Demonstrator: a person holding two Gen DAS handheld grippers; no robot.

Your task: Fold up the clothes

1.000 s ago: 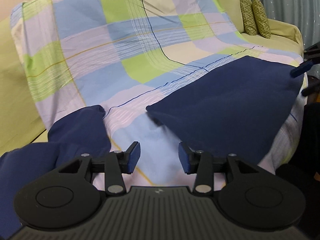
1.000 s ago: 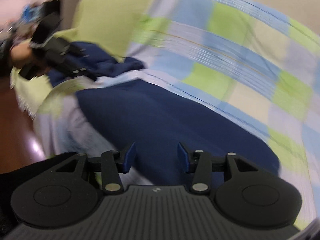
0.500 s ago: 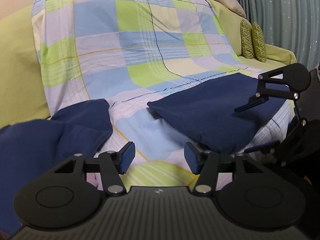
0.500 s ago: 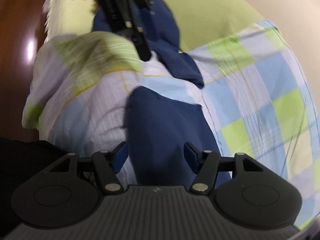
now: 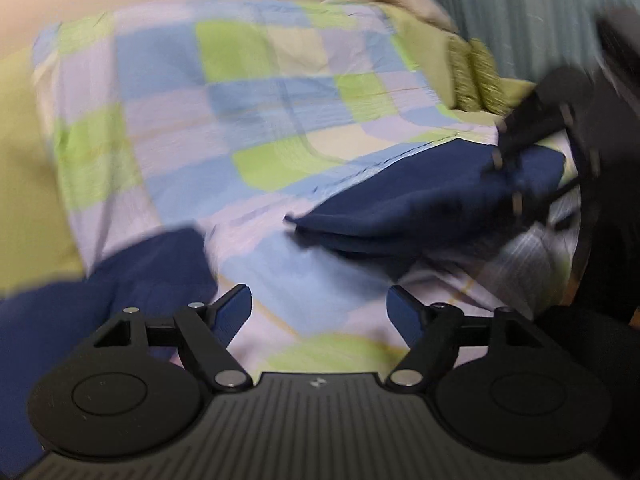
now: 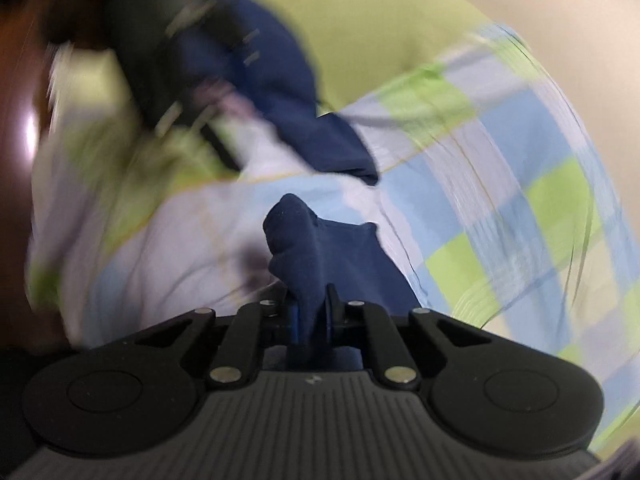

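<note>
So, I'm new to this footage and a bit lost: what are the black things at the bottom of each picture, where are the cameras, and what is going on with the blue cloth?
No robot here: a person holds a two-finger gripper in each hand, and each carries a wide-angle camera looking along its fingers. The black fan-shaped part at the bottom of each picture is that gripper. In the left view the left gripper is opening, with nothing between its fingers. In the right view the right gripper is closing on a bunched fold of the dark blue garment. The garment lies on a checked sheet spread over a green sofa. More dark blue cloth lies at the left.
</note>
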